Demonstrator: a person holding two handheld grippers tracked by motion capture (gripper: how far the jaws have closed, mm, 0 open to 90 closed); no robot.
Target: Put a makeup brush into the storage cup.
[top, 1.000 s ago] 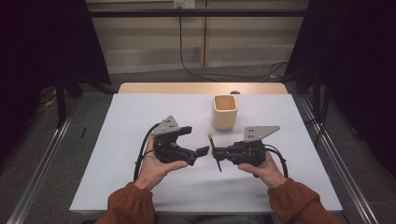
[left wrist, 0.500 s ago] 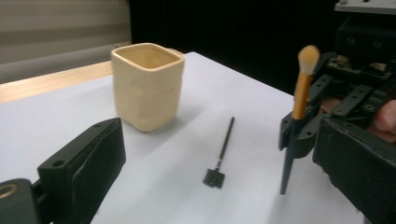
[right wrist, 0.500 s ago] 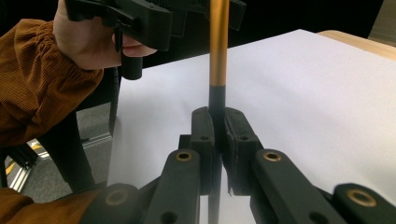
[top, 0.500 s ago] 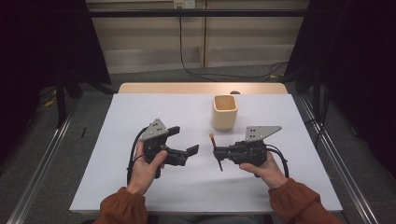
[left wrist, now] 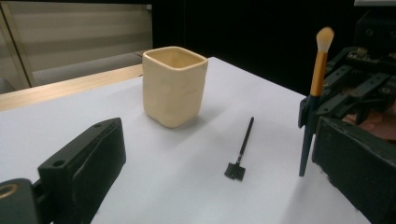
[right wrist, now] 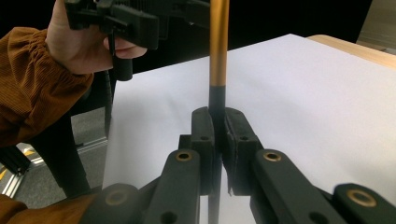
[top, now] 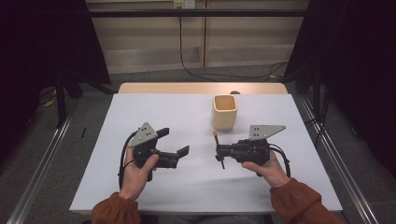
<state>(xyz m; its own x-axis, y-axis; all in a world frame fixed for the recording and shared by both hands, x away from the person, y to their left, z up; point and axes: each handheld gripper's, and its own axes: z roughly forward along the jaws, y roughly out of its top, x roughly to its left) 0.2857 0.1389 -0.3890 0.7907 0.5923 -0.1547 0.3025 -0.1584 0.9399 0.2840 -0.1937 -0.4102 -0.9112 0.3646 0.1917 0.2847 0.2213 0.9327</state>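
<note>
My right gripper (top: 218,153) is shut on the dark handle of a makeup brush (top: 216,139), which stands upright with its pale bristles on top. The right gripper view shows its jaws (right wrist: 218,126) pinching the brush (right wrist: 219,46) just below the orange ferrule. My left gripper (top: 175,142) is open and empty, a short way left of the brush and pointing toward it. From the left gripper view (left wrist: 219,163) the brush (left wrist: 319,70) stands at the right. A beige square cup (top: 225,112) (left wrist: 174,86) stands upright behind the grippers, apart from both.
A thin black stick with a square end (left wrist: 240,151) lies on the white table (top: 187,112) between the cup and the brush. A wooden strip (top: 163,88) borders the table's far edge. Metal rails (top: 327,149) run along both sides.
My left gripper has moved left, away from the right gripper and the brush. The right gripper and the brush have stayed where they were.
</note>
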